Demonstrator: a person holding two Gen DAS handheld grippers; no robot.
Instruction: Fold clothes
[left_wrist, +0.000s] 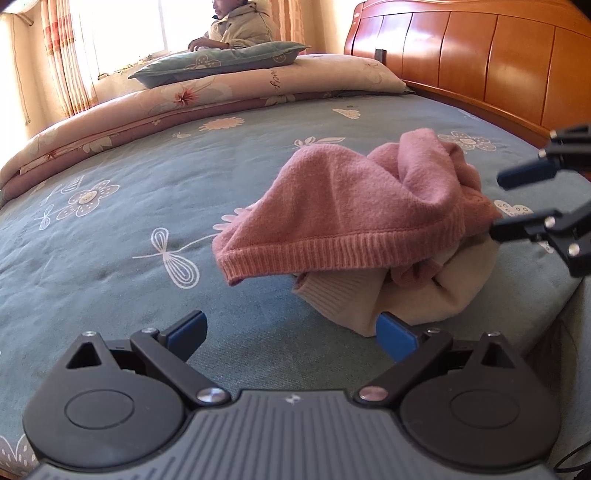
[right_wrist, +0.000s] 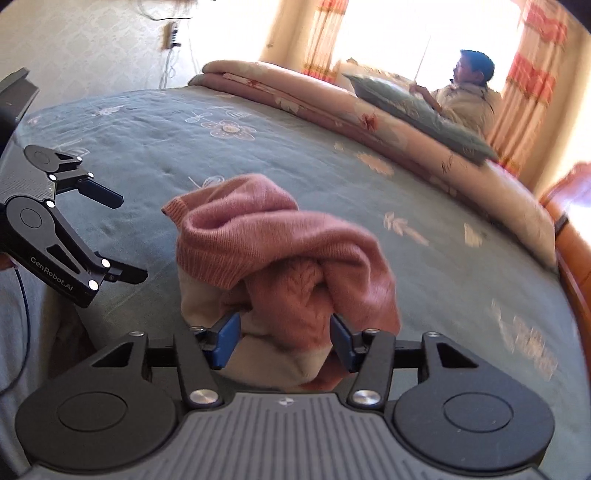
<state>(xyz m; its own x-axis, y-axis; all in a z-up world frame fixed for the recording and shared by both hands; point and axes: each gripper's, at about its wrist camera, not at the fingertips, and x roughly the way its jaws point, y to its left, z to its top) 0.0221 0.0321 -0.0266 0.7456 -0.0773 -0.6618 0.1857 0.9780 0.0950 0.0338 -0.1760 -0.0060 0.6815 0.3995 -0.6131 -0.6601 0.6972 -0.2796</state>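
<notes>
Pink sweater (left_wrist: 354, 206) lies bunched over a cream garment (left_wrist: 399, 295) near the bed (left_wrist: 110, 240) edge. Right claw (right_wrist: 282, 345) straddles the heap, jaws half open, pads beside the knit. Left claw (left_wrist: 291, 332) hovers wide open, empty, just beside the cream garment.

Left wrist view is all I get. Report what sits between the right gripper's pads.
Observer: The right gripper straddles the bundle: the pink sweater and the beige garment fill the gap between its pads. Whether the pads pinch the cloth, I cannot tell.
Operator: Now describe my left gripper from outside.
Observer: The left gripper is open with nothing between its fingers. It is apart from the bundle, with bare bedspread showing between them.
</notes>
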